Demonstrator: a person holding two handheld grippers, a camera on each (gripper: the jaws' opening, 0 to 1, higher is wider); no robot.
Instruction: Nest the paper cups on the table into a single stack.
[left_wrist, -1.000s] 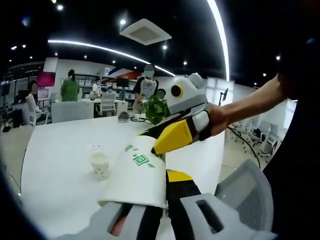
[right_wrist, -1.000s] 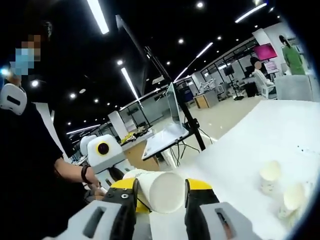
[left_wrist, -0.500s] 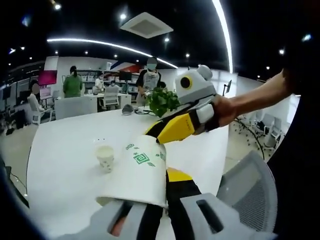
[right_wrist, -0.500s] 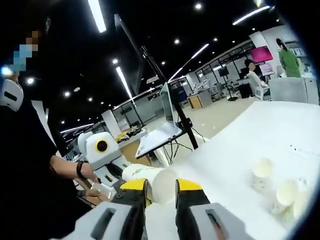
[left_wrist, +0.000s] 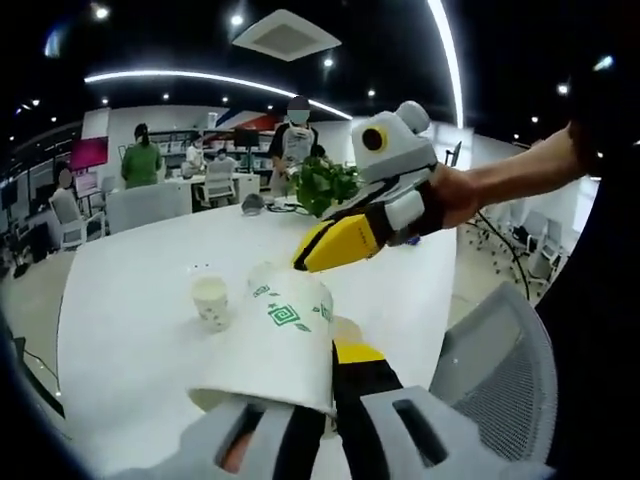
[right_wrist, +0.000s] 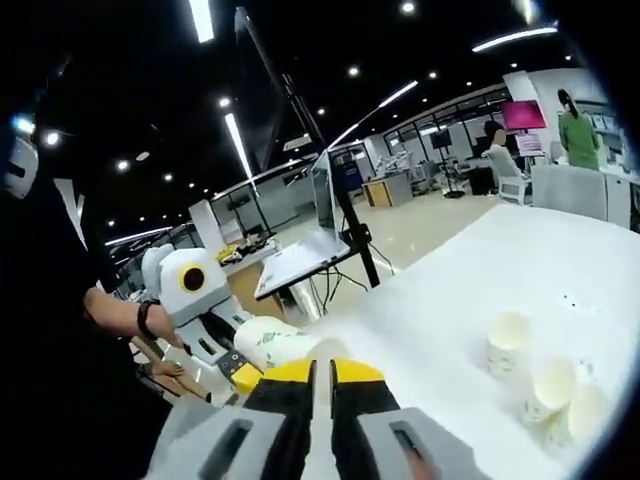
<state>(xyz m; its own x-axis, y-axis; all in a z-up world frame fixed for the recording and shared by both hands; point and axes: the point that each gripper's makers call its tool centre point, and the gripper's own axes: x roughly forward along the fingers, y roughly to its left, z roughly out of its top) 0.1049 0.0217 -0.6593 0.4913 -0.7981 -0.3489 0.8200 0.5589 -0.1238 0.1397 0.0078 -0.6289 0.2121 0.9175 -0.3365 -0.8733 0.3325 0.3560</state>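
- Paper cup stack (left_wrist: 283, 340) lies sideways at lower centre of the left gripper view, clamped in the left gripper (left_wrist: 300, 440) fingers.
- Right gripper (right_wrist: 322, 385) fingers are together, holding nothing; it also appears at upper right (left_wrist: 335, 245).
- Loose cup (left_wrist: 211, 302) stands on the white table (left_wrist: 130, 300), centre left.
- Three more cups (right_wrist: 540, 385), possibly, sit at right.

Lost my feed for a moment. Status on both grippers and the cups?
Left gripper shut on paper cup stack. Right gripper shut, empty. Loose cups standing on table. Nothing in the way.
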